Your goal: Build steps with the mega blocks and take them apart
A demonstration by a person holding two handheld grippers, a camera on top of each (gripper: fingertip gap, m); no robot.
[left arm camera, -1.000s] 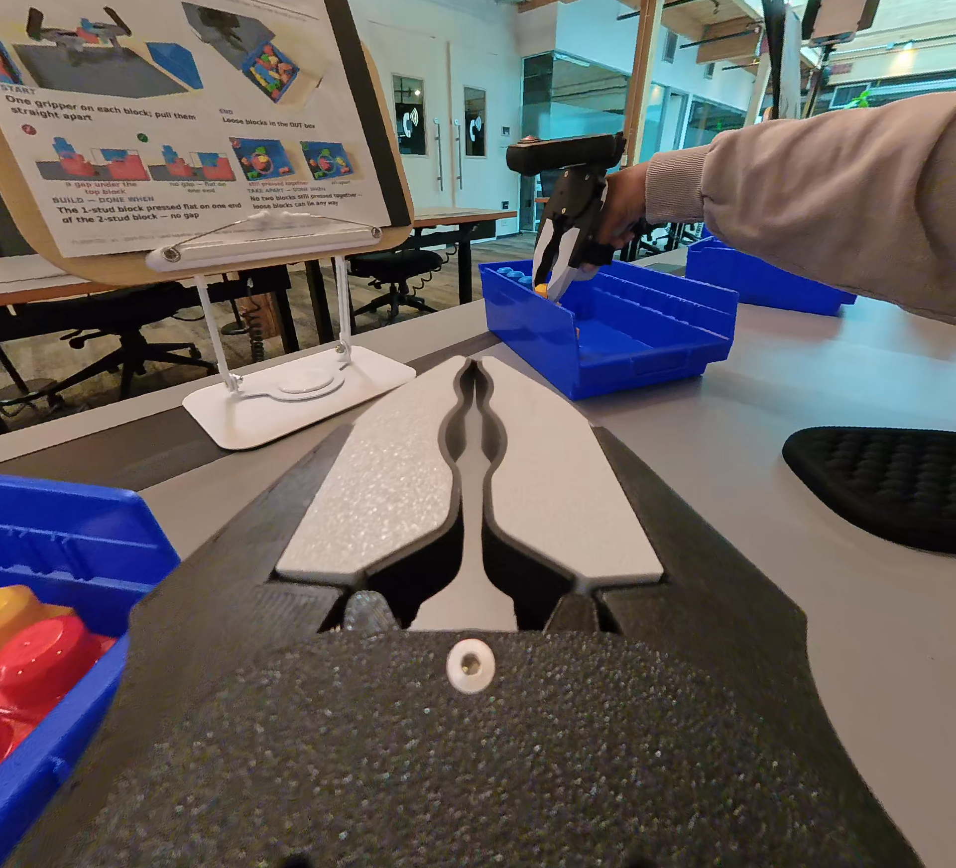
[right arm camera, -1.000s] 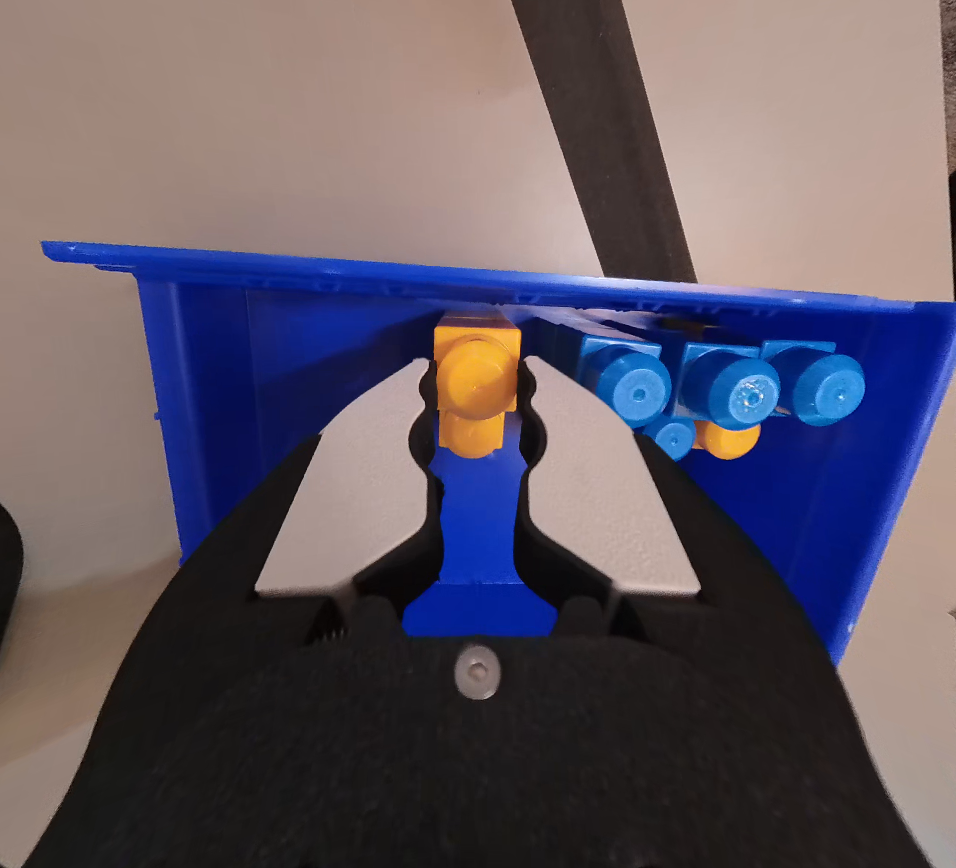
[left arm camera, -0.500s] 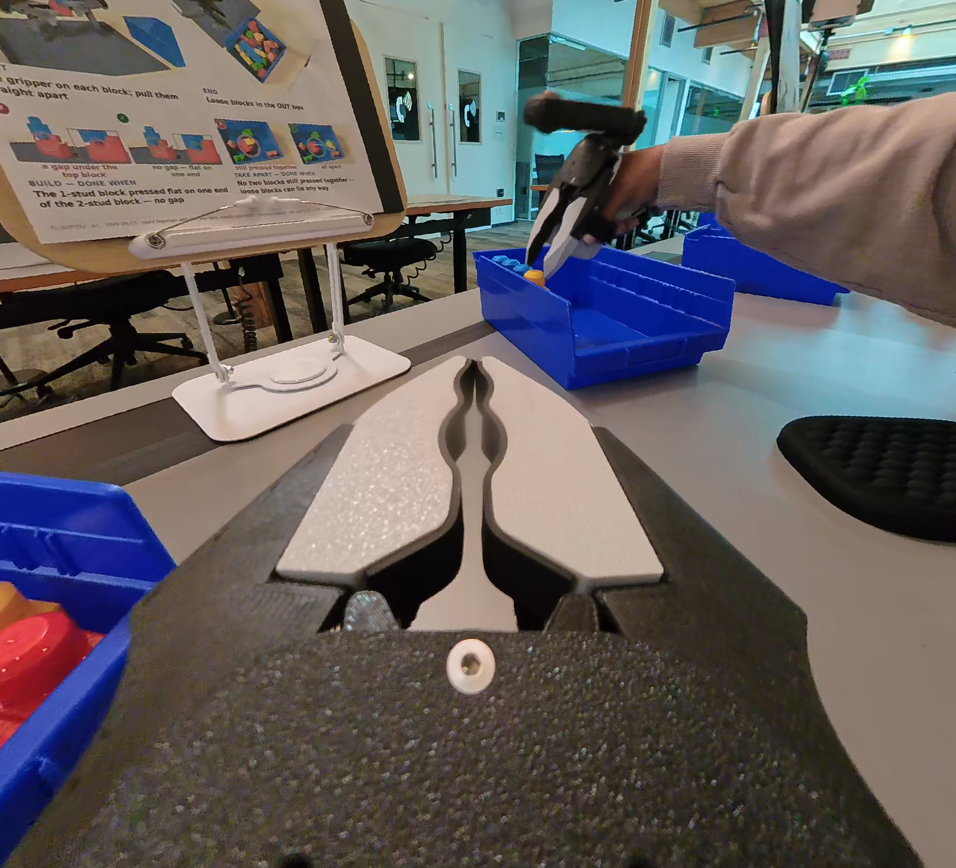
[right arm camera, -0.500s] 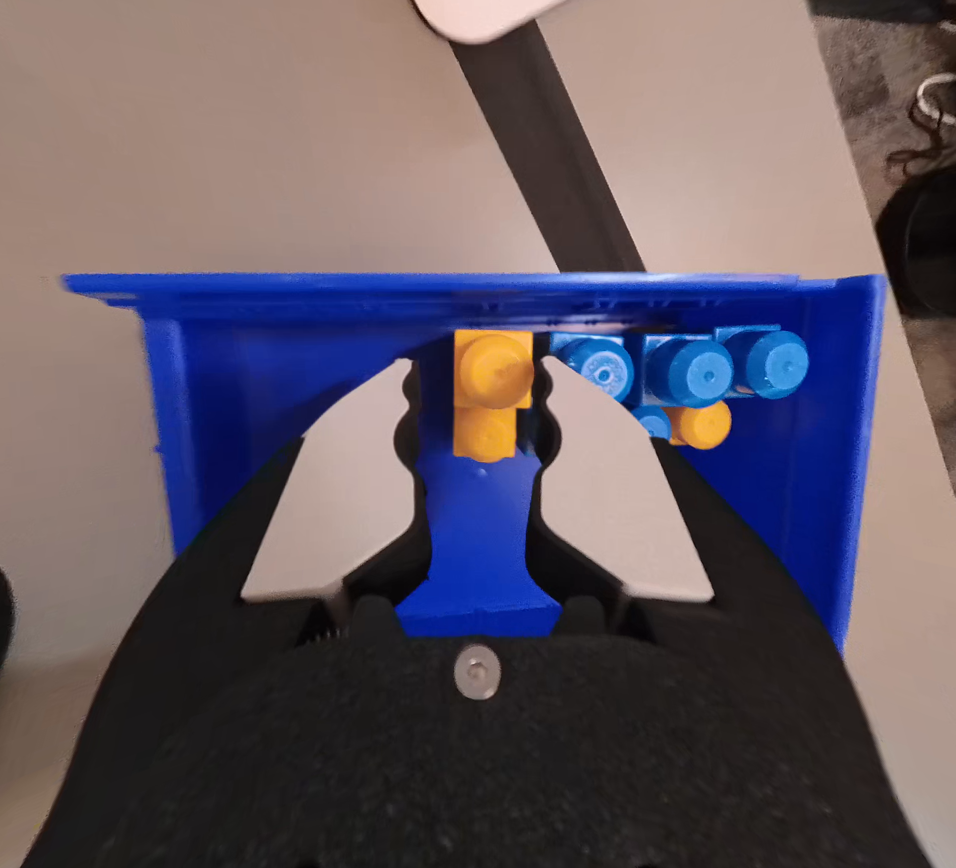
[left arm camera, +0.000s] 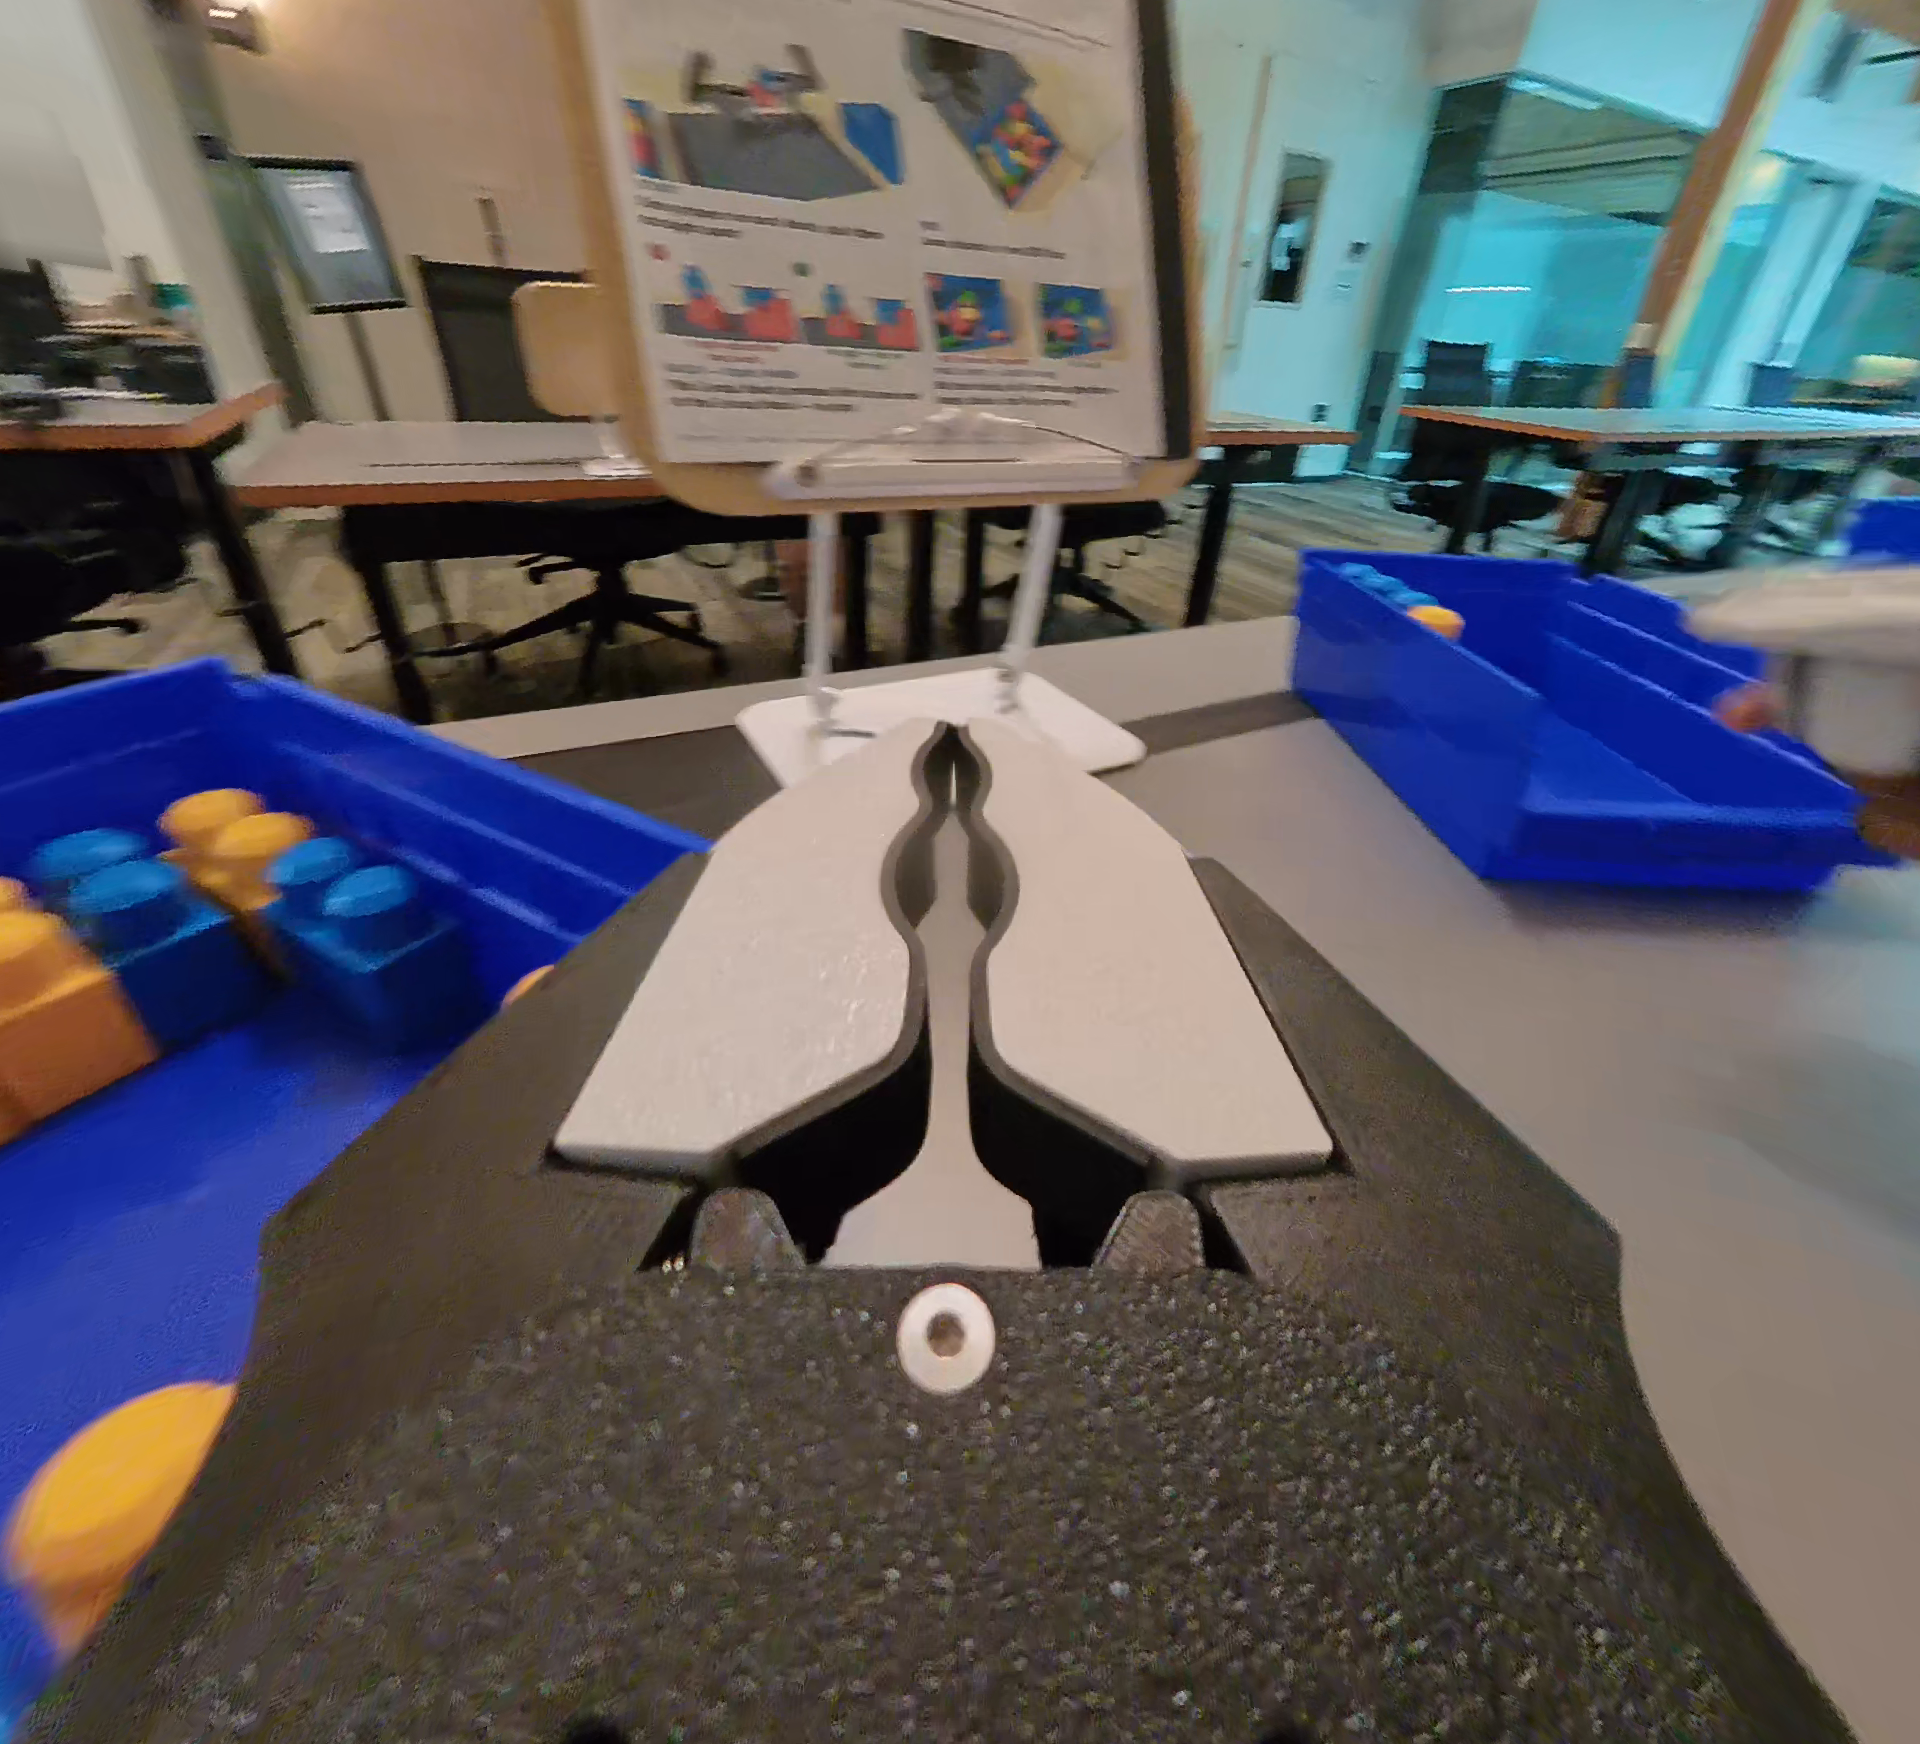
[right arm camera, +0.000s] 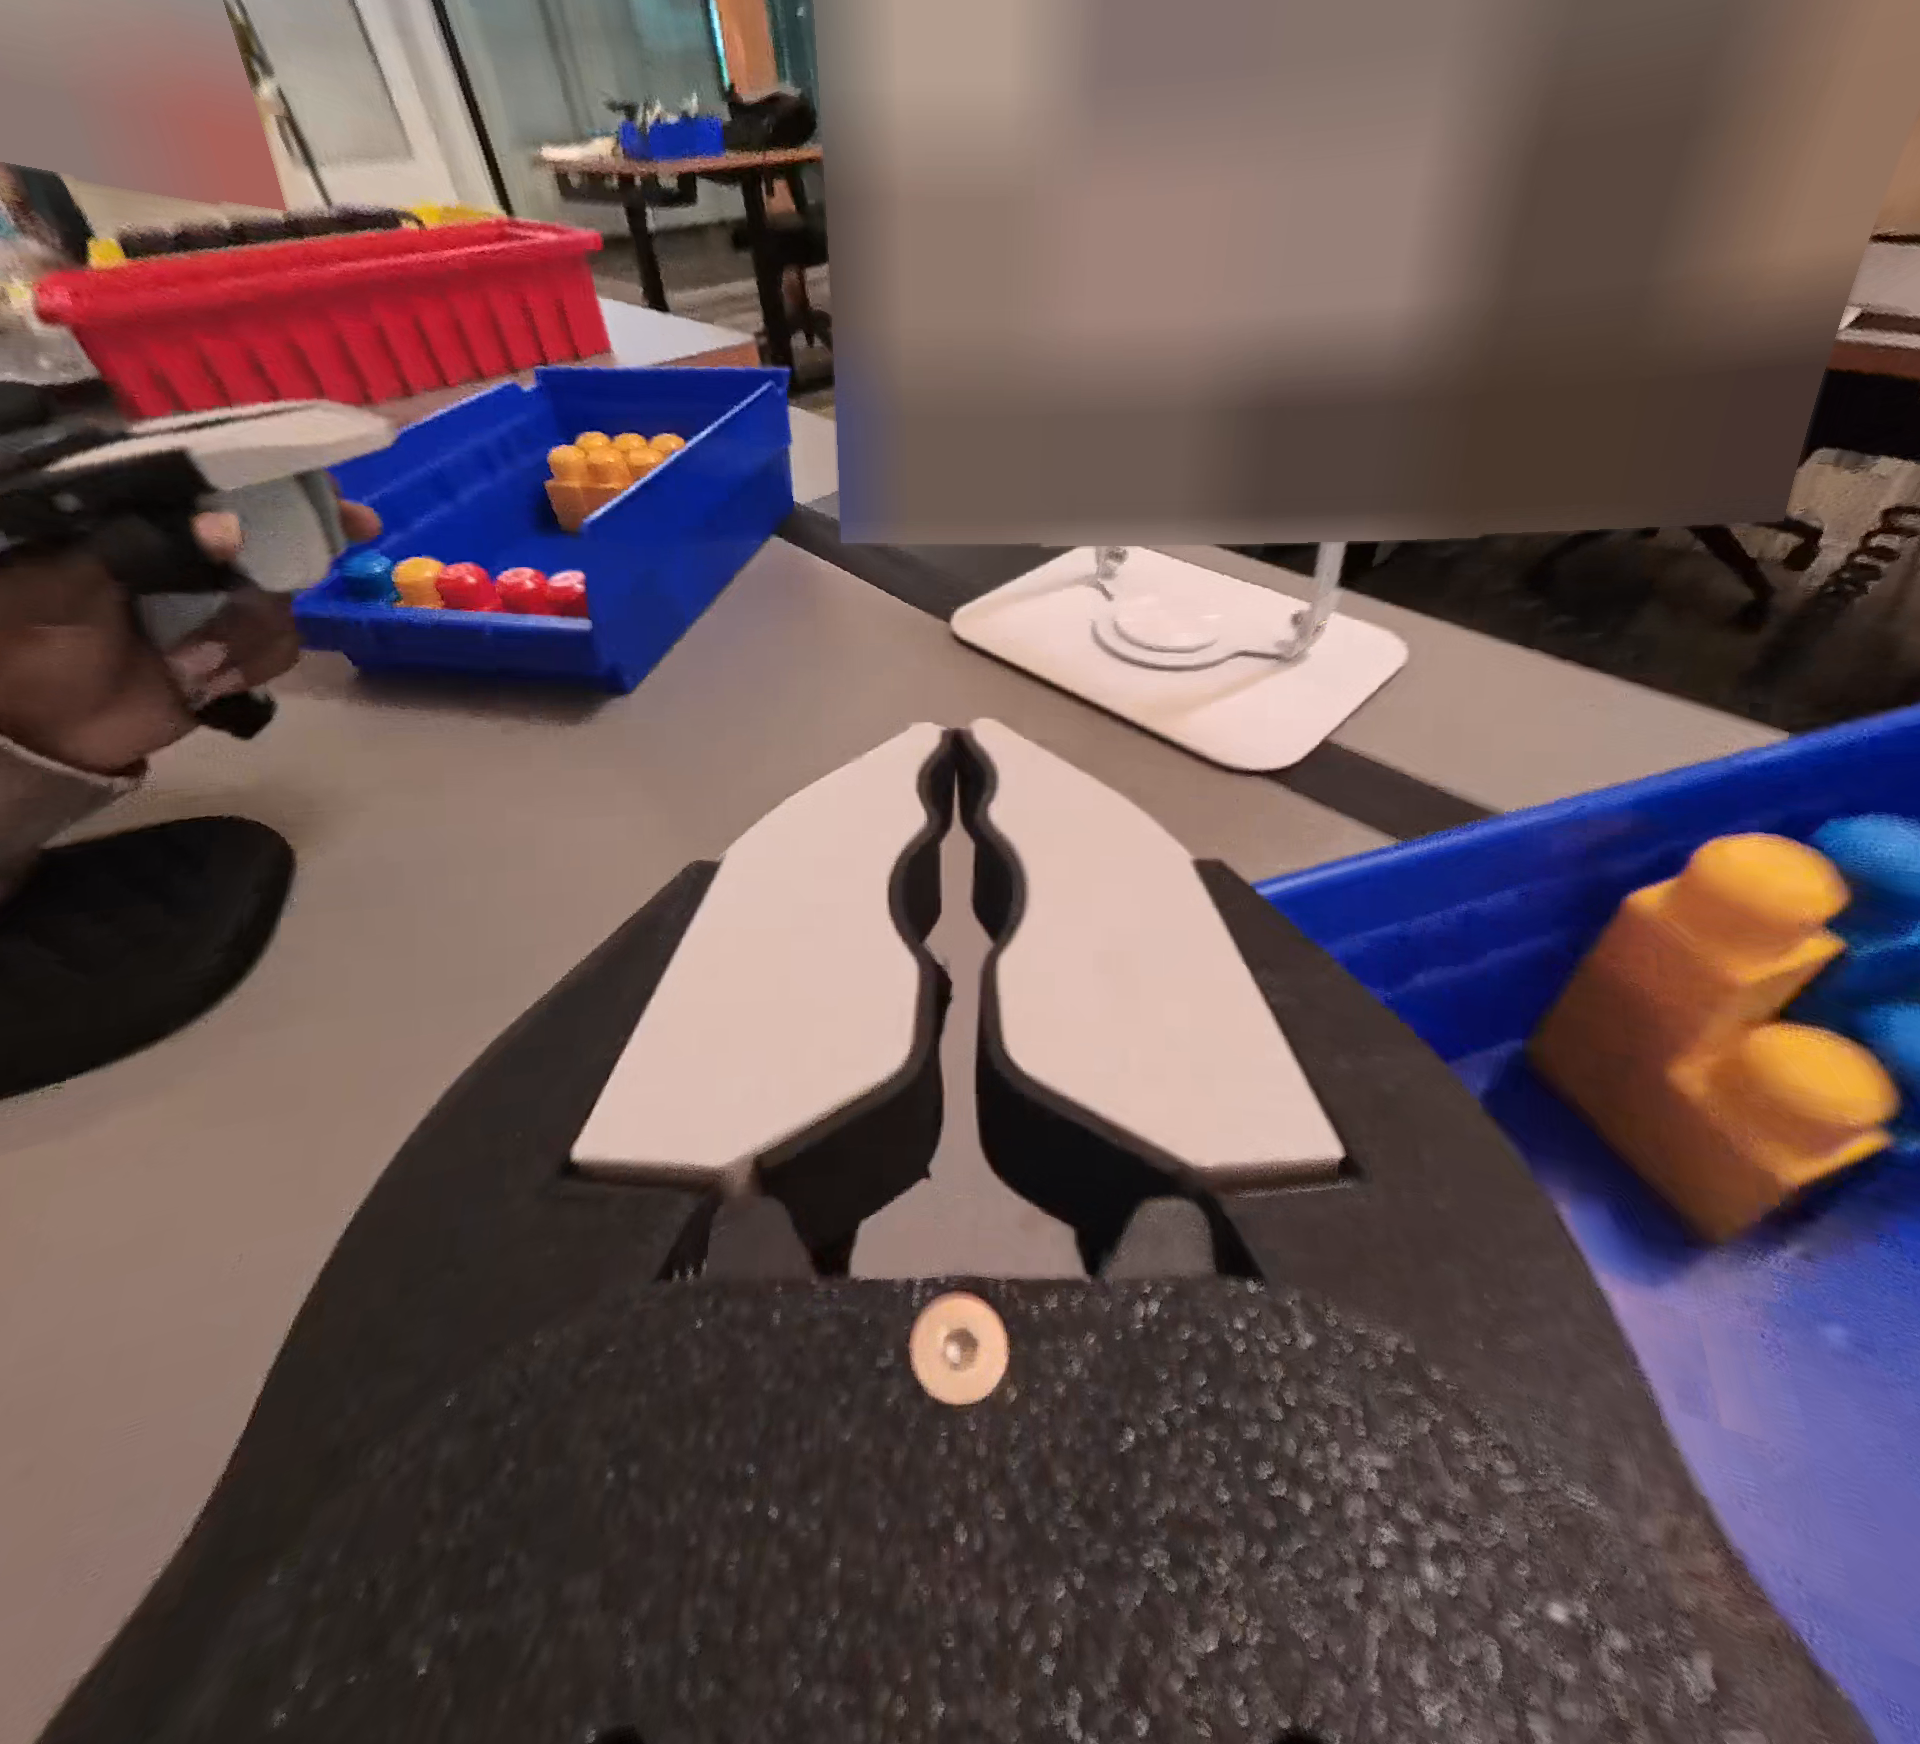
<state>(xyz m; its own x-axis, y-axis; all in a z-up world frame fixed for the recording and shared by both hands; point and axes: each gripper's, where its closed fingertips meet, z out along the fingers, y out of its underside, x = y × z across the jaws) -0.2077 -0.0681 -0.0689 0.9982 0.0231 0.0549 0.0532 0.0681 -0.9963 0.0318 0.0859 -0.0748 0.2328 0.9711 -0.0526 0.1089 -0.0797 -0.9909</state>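
My left gripper is shut with nothing between its fingertips, just right of a blue bin that holds blue blocks and orange blocks. It also shows at the left of the right wrist view, held in a hand. My right gripper is shut with nothing between its pads, over the grey table. An orange stepped block lies in the blue bin to its right, beside blue blocks. That bin also shows in the left wrist view.
An instruction board on a white stand base stands at the table's far side. A red bin stands behind the left blue bin. A black pad lies on the grey table at the left. Across from one pair of fingers to the other is roughly 30 centimetres.
My right gripper opened off the orange stepped block in the bin, drew back out of the bin and shut on nothing. My left gripper stayed shut and swung left towards its bin.
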